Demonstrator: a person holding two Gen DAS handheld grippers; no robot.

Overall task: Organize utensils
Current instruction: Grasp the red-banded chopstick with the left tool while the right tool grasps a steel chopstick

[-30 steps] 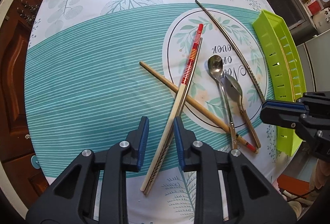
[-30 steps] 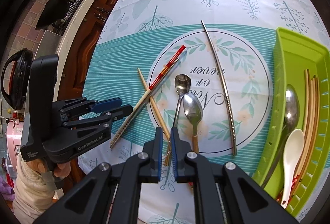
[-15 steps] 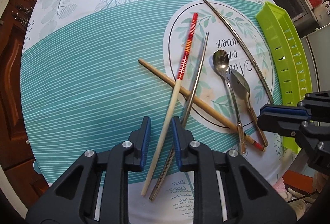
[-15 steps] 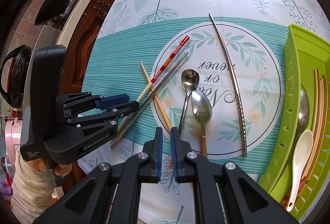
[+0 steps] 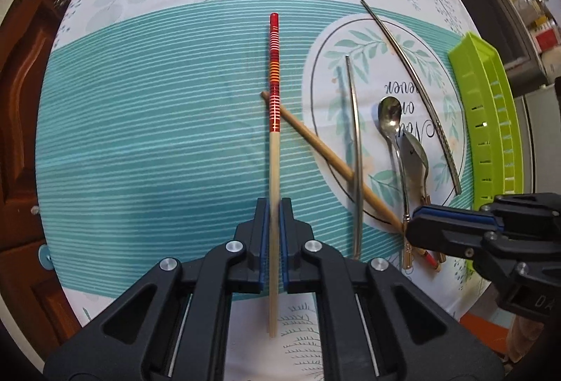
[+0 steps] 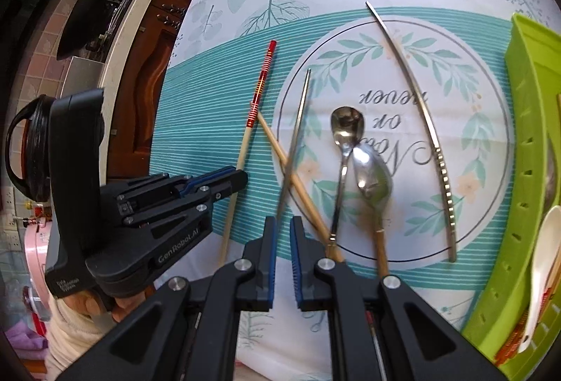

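1. The left gripper [image 5: 274, 205] is seen pointing steeply down at a table covered by a teal and white leaf-print tablecloth [image 5: 140, 153].
2. Its blue pads are pressed together on the pale lower shaft of a red-banded chopstick [image 5: 274, 142], which is clamped between them and runs straight away from the camera.
3. The chopstick's red end is seen crossing over the tip of a plain wooden chopstick [image 5: 326, 153] that lies diagonally on the cloth.
4. A thin metal chopstick [image 5: 357, 149] lies across the wooden one, to the right of the clamped chopstick.
5. 2 metal spoons [image 5: 399, 142] lie side by side, bowls away from the camera, on the round printed emblem of the cloth.
6. A second, longer metal chopstick [image 5: 417, 93] lies further right, near a green plastic tray [image 5: 491, 107] at the table's edge.
7. In the right wrist view, the tray is shown already holding a white ceramic spoon [image 6: 541, 262], with other utensils partly cut off by the frame.
8. The right gripper [image 6: 282, 230] is held above the near ends of the spoons and wooden chopstick; its jaws stand slightly apart with nothing gripped.
9. A cream sleeve [image 6: 66, 328] is visible under the left gripper's handle.
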